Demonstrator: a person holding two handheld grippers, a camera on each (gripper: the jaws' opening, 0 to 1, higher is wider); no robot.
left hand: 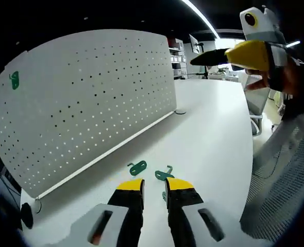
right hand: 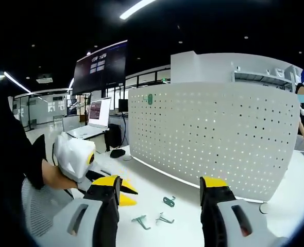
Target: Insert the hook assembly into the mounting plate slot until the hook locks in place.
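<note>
A white pegboard mounting plate [left hand: 90, 103] stands upright on the table, with one green hook [left hand: 14, 80] fixed near its top corner. Two loose green hooks [left hand: 137, 167] [left hand: 164, 174] lie just ahead of my left gripper [left hand: 154, 186], whose jaws stand a little apart with nothing between them. My right gripper [left hand: 229, 56] hovers high at the right, held by a hand. In the right gripper view the pegboard [right hand: 214, 134] faces me, three hooks [right hand: 168, 201] [right hand: 140, 222] [right hand: 164, 219] lie on the table, and my right gripper [right hand: 162, 185] is wide open above them.
The white table [left hand: 214, 134] stretches far behind the hooks. A mesh chair back [left hand: 281, 175] is at the right. A laptop [right hand: 99, 114] and a large screen [right hand: 103, 67] stand left of the pegboard. A person [right hand: 302, 121] stands at the far right.
</note>
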